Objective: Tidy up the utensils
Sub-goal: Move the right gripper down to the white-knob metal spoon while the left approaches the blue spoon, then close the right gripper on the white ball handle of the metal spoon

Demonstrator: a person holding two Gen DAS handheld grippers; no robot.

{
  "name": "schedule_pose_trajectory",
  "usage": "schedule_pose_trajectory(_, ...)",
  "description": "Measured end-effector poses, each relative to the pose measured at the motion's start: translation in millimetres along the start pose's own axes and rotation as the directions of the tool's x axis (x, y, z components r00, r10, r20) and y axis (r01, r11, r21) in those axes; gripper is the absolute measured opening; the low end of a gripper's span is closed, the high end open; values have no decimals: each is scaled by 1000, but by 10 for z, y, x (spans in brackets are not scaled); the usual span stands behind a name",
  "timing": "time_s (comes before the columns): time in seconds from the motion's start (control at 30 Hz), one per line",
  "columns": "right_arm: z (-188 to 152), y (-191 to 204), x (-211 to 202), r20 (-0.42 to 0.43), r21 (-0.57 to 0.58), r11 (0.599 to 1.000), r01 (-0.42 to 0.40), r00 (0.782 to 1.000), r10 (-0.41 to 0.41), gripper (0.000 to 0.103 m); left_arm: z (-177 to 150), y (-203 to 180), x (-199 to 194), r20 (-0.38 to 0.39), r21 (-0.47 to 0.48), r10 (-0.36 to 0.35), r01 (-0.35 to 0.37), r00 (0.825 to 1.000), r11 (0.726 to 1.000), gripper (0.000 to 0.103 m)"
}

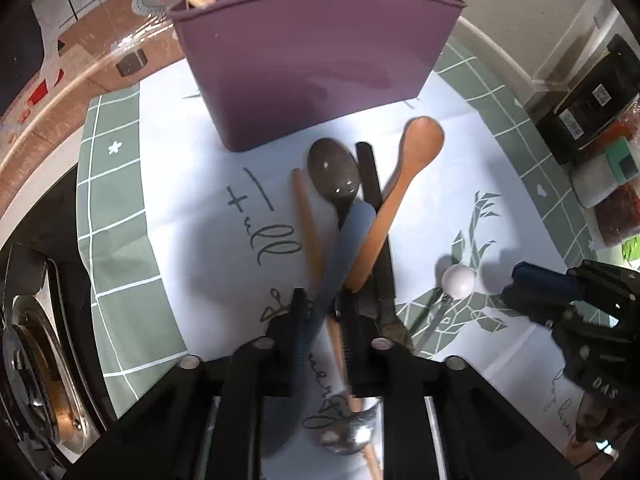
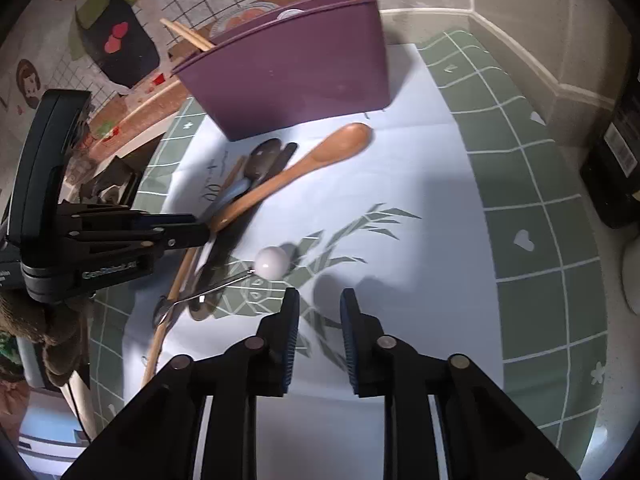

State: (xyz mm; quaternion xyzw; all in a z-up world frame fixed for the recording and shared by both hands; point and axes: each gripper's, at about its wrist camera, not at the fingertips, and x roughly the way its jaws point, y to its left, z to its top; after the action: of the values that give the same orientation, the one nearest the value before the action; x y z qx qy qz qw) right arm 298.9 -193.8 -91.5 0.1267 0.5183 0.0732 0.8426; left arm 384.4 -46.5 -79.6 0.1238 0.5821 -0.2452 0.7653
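A purple utensil holder (image 1: 316, 68) stands at the far side of the placemat, also in the right wrist view (image 2: 292, 80); chopsticks (image 2: 188, 34) and a white-tipped utensil stick out of it. A pile of utensils lies before it: a grey spoon with a pale blue handle (image 1: 334, 172), a wooden spoon (image 1: 404, 176), a chopstick (image 1: 306, 220), a black knife (image 1: 374, 200). My left gripper (image 1: 322, 320) is shut on the blue handle. My right gripper (image 2: 320, 308) is open and empty, just short of a white-ball-ended metal utensil (image 2: 272, 263).
The green and white placemat (image 2: 540, 208) covers the table. A metal spoon (image 1: 348, 432) lies under my left gripper. Dark boxes and packets (image 1: 592, 108) stand at the right. A stove burner (image 1: 28, 360) is at the left. A wall runs behind the holder.
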Motion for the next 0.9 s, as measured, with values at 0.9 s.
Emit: schedule_pose_trajectory(0.9,294,712,526,0,-105,985,140,990,-140,42,-890,372,-449,111,-322,-58,91,992,942,21)
